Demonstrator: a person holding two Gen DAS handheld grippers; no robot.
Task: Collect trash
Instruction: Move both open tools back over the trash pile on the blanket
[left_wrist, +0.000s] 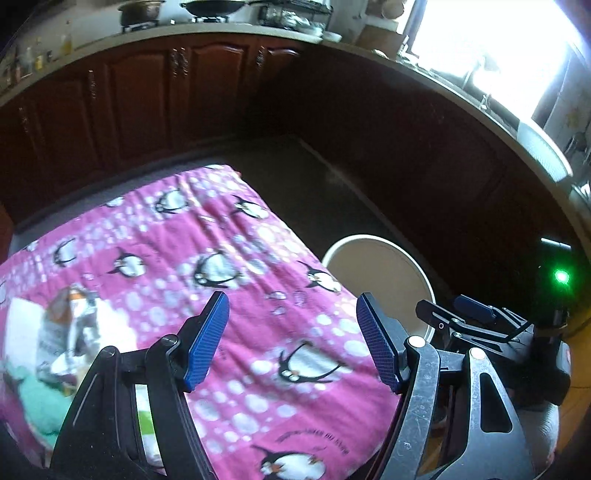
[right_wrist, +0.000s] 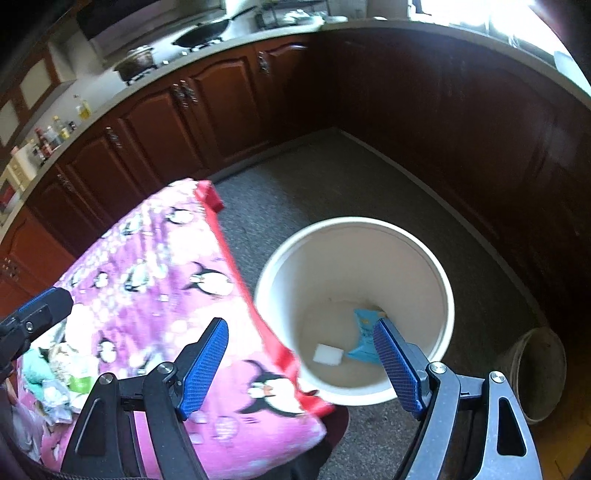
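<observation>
From the left wrist view, the left gripper (left_wrist: 291, 341) hangs with its blue pads spread apart and nothing between them, above a pink penguin-print cloth (left_wrist: 207, 258) that covers a raised surface. A line of dark writing runs along the cloth near the lower edge, upside down and too blurred to read. The trash pile (left_wrist: 70, 332) lies on the cloth at the left: crumpled foil-and-paper wrappers with print too smeared to make out, a mint-green soft piece below them and a scrap with a green patch by the gripper's frame. To the right of the cloth stands a white bucket (left_wrist: 384, 273), partly hidden by the cloth's edge. The right gripper (left_wrist: 458, 314) shows at the lower right, near the bucket's rim. Dark wooden cabinets (left_wrist: 140, 103) curve behind, under a kitchen bench (left_wrist: 229, 31) carrying a wok, a pot and bottles.

From the right wrist view, the right gripper (right_wrist: 301, 363) is likewise spread wide and empty, straddling the cloth's red-trimmed edge and the bucket (right_wrist: 354, 229). Inside the bucket lie a white square piece (right_wrist: 328, 354) and a blue wrapper (right_wrist: 364, 334), its long axis running up and down the picture; its print is unreadable. The remaining trash (right_wrist: 62, 373) sits on the cloth (right_wrist: 147, 277) at the lower left, beside the left gripper (right_wrist: 35, 314). A second, dull-coloured pot (right_wrist: 535, 373) stands on the grey floor (right_wrist: 314, 177) right of the bucket.
</observation>
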